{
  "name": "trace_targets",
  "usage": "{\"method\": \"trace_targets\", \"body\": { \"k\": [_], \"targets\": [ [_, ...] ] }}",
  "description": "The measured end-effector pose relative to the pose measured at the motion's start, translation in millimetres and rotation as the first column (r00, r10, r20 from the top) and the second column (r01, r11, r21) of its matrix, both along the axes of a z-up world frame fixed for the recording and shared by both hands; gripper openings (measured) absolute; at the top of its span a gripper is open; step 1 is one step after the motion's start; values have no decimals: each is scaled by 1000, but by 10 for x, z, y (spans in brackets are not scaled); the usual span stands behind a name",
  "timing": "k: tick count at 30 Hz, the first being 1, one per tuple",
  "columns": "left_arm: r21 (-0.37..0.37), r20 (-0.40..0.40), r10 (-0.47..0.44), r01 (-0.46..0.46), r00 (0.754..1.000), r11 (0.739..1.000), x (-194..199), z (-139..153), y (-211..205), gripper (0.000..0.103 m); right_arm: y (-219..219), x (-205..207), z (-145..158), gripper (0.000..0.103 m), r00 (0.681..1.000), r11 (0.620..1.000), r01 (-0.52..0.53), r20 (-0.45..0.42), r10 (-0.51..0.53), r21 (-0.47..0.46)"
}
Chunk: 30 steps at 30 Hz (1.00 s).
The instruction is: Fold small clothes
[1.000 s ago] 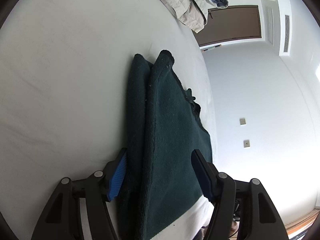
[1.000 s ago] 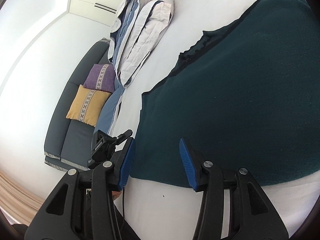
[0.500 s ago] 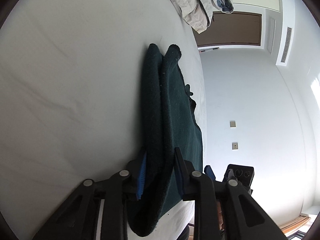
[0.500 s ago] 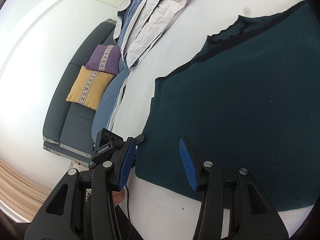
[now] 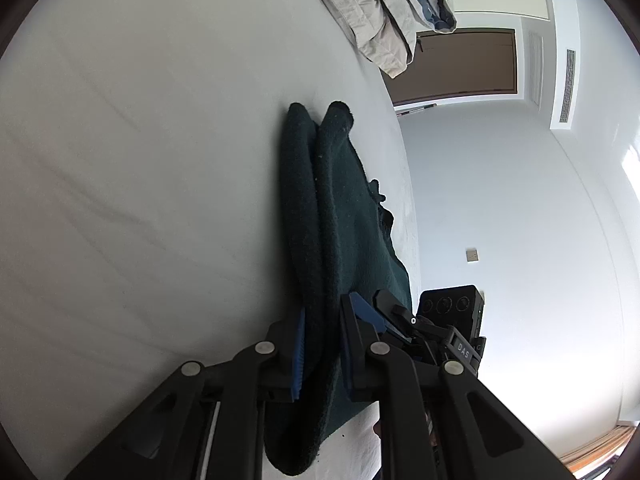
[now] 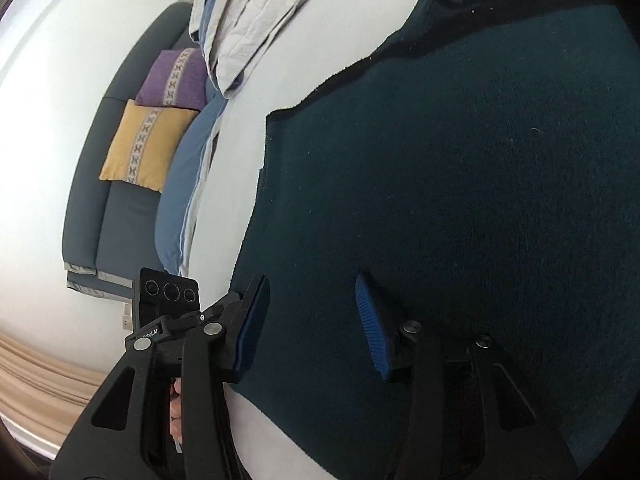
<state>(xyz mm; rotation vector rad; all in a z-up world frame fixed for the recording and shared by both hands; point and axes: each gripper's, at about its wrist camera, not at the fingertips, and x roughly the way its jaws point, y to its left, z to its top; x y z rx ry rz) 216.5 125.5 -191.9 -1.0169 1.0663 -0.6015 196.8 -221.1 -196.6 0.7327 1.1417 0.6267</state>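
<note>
One dark green garment (image 5: 340,216), right part cut off at 3 o'clock. Left gripper (image 5: 322,344) pinches its doubled edge; right gripper (image 6: 312,328) wide, pads over cloth. Two cushions (image 6: 152,120) at 9 o'clock.

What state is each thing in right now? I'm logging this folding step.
Left tongs: shut on the sweater's folded edge.
Right tongs: open, low over the sweater.
Sweater: dark green, spread on the bed, one edge pinched up.
Bed: covered by a lightly creased white sheet.
Pile of clothes: heaped at the bed's far end.
Door: closed.
</note>
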Motion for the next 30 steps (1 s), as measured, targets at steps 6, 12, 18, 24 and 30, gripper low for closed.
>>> {"method": "trace_targets", "body": {
  "k": [6, 12, 18, 24, 30],
  "targets": [
    [102, 80, -63, 55, 995, 993, 18, 541, -380, 15, -381, -25, 190, 41, 999, 990, 49, 3, -50, 129],
    [195, 147, -185, 155, 972, 968, 54, 973, -1357, 15, -1233, -50, 190, 54, 988, 930, 153, -35, -150, 333],
    [273, 101, -280, 244, 955, 931, -4, 636, -2421, 15, -1732, -45, -8, 62, 981, 880, 195, -95, -170, 434],
    [258, 87, -280, 250, 956, 933, -223, 435, -2595, 42, -1847, 15, -41, 63, 984, 881, 174, -103, -143, 441],
    [254, 172, -309, 262, 935, 931, -684, 602, -2363, 62, -1648, 140, 1, 62, 987, 917, 154, -107, -123, 367]
  ]
}}
